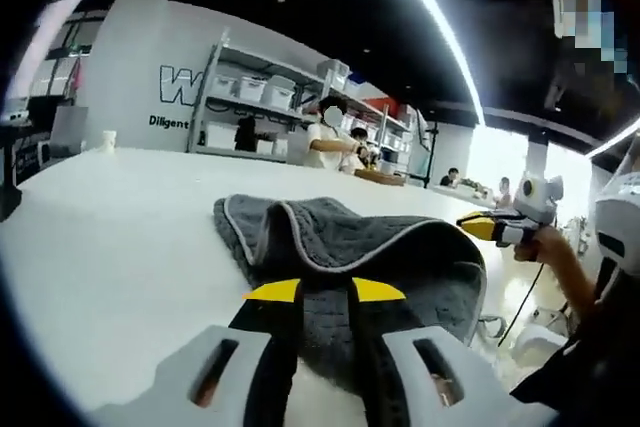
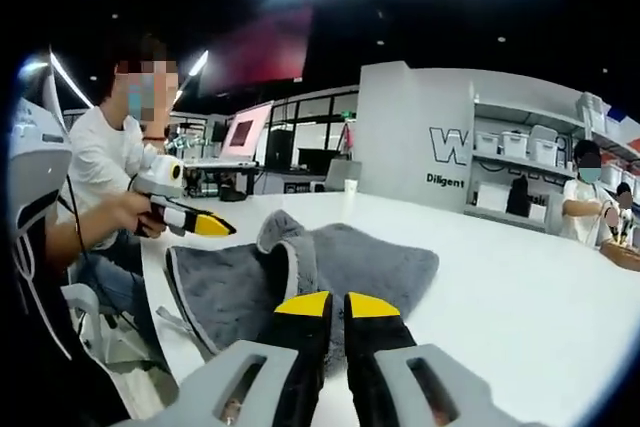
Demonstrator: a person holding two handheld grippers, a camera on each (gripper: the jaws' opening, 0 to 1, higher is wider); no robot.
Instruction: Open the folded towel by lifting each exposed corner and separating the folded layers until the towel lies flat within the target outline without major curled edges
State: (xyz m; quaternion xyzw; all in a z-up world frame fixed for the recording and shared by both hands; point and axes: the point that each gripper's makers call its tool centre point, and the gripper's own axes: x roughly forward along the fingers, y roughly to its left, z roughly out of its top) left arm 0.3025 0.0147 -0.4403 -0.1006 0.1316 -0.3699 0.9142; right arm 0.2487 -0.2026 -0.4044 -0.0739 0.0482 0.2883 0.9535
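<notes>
Left gripper view: grey towel (image 1: 340, 257) lies on white table (image 1: 110, 237), partly opened but not flat. One layer w/ pale trim is folded back over the rest; edge nearest the far side stands up in a curl. Left gripper (image 1: 325, 292) sits low over the near part of the towel, yellow-tipped jaws a narrow gap apart, dark cloth showing between them; cannot tell if they actually pinch it. A second yellow-tipped gripper (image 1: 495, 229) shows at right, held by a hand, off the towel.

Right gripper view: same towel (image 2: 330, 282) spread wider, w/ a raised hump (image 2: 285, 237) of bunched fabric near its middle. Right gripper (image 2: 335, 307) has jaws nearly together over the towel edge; grip on cloth not confirmable. Another gripper (image 2: 190, 217) shows at left in a person's hand, clear of the fabric.

Assessment: unfolding approx. part-done. Remaining: lay back the folded layer, flatten hump, smooth curled edge. No target outline discernible on table, so placement unverified.
</notes>
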